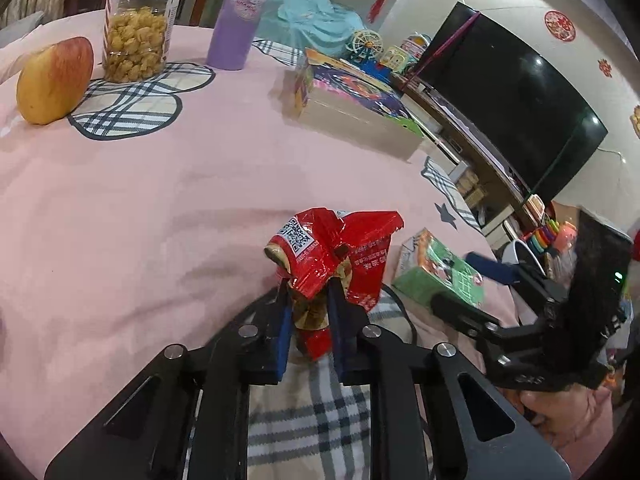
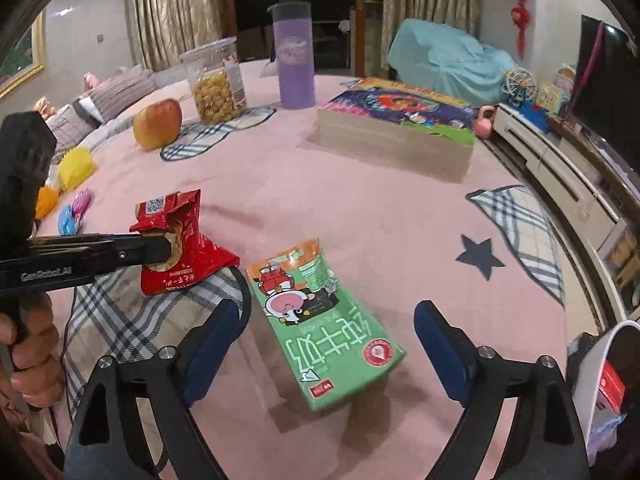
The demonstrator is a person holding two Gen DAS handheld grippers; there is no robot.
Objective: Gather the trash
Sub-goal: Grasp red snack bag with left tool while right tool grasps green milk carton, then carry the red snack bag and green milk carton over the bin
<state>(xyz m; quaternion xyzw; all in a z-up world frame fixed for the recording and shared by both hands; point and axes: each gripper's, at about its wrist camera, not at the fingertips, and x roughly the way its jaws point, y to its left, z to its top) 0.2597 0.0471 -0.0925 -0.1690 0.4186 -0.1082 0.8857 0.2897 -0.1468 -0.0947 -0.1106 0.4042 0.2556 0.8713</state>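
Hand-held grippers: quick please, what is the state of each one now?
Left hand-held gripper: closed on the red snack wrapper.
Right hand-held gripper: open, holding nothing; the green milk carton lies between its fingers.

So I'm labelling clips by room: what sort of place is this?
Most likely a home living room: a television on a low white cabinet, long curtains, and a pink cloth holding snacks and an apple.
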